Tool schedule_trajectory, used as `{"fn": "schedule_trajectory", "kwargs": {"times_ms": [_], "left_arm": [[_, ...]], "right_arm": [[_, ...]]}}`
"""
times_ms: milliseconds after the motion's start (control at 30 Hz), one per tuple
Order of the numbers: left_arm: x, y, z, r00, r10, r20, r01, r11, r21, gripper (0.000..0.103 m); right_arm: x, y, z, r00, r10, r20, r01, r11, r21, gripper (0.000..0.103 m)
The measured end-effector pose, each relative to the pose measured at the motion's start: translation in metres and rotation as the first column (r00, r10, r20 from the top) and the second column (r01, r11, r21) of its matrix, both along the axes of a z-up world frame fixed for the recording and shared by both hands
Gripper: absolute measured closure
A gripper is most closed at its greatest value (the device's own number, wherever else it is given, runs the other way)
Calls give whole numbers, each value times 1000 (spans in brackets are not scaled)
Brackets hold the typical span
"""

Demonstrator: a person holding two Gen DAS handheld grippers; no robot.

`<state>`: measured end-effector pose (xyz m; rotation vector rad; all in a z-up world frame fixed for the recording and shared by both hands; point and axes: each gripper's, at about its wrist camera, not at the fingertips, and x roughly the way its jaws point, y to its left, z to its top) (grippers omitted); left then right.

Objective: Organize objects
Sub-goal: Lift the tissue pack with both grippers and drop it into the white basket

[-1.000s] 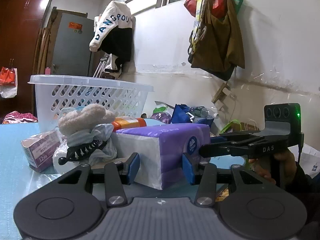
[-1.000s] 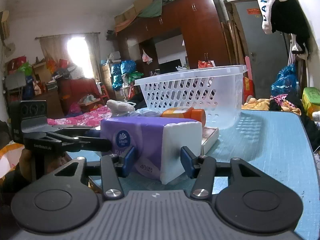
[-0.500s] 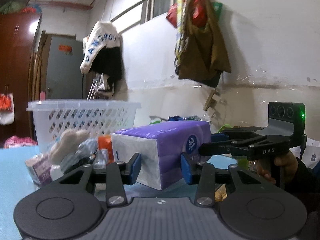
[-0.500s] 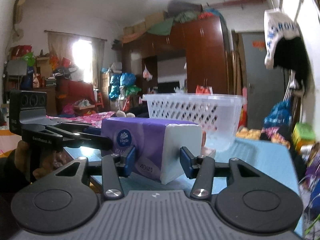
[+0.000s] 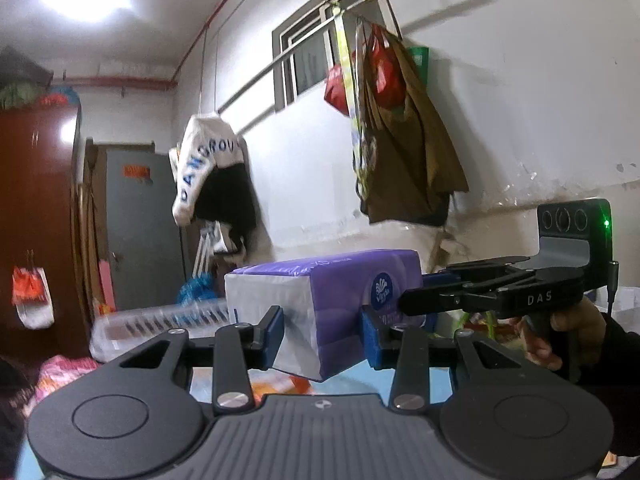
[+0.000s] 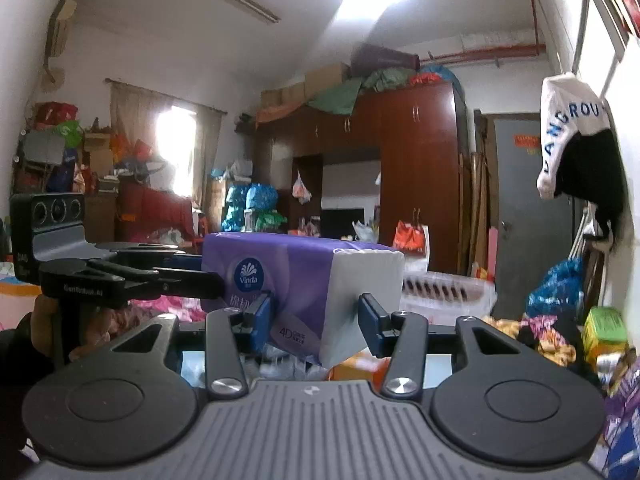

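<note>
Two claws clamp one purple tissue pack [image 5: 340, 300], lifted clear of the bench above the white basket [image 5: 168, 320]. Left claw [image 5: 322, 334] squeezes one white end corner, right claw [image 6: 316, 320] the other; both have just tightened. Its long axis runs level between them.

purple tissue pack [image 6: 304, 276] mid-frame, pinched by right gripper [image 6: 316, 320]; left gripper [image 6: 212, 280] clamps its left end; white basket [image 6: 444, 290] behind.
</note>
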<state>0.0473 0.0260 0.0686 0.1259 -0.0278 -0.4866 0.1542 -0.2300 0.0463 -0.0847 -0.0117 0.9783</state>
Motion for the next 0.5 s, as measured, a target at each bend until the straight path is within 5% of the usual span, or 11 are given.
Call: {"fn": "schedule_trajectory", "kwargs": {"times_ms": [500], "left_arm": [[86,21,58,997,52,-48,-51,998,31,59]], "right_arm": [[64,44,31,998,-50,23,51,996,-78,53]]}}
